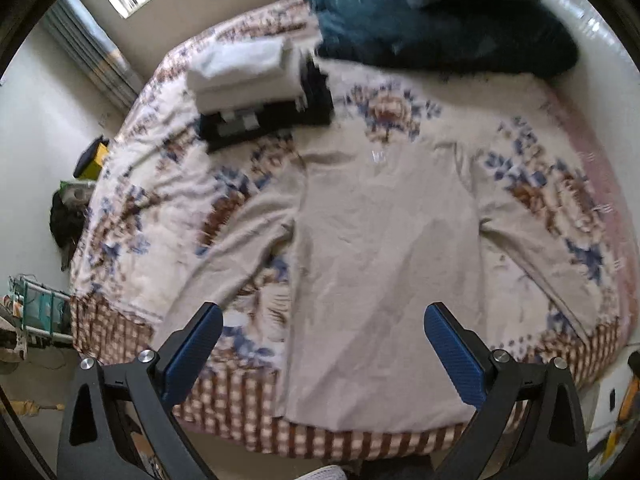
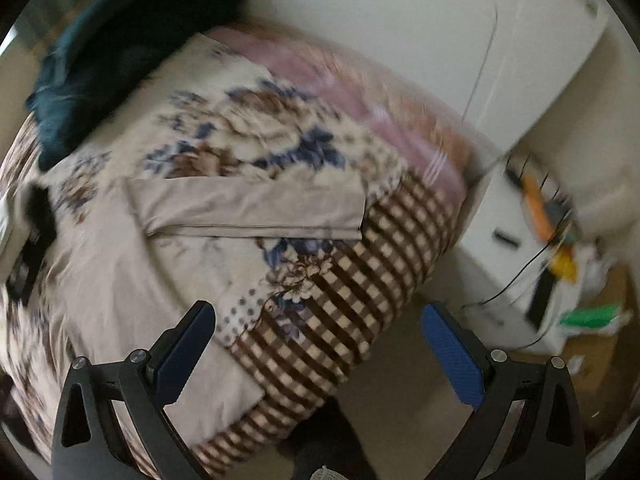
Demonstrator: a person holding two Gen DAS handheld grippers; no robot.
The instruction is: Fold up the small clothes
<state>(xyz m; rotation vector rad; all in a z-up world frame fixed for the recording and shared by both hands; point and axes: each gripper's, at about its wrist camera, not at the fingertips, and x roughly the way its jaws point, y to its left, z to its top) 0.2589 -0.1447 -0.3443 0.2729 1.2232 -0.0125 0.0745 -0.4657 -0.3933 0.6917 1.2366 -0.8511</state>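
Observation:
A beige long-sleeved shirt (image 1: 376,248) lies flat on the floral bed cover, both sleeves spread out, its hem at the near edge. In the right wrist view its right sleeve (image 2: 256,208) stretches across the bed toward the checked border. My left gripper (image 1: 324,316) is open and empty, hovering above the shirt's lower part. My right gripper (image 2: 320,316) is open and empty, above the bed's near right corner, short of the sleeve.
A stack of folded white and black clothes (image 1: 260,88) sits at the far left of the bed. A dark teal blanket (image 1: 436,20) lies at the head of the bed. A white bedside cabinet (image 2: 516,248) with cables and clutter stands to the right.

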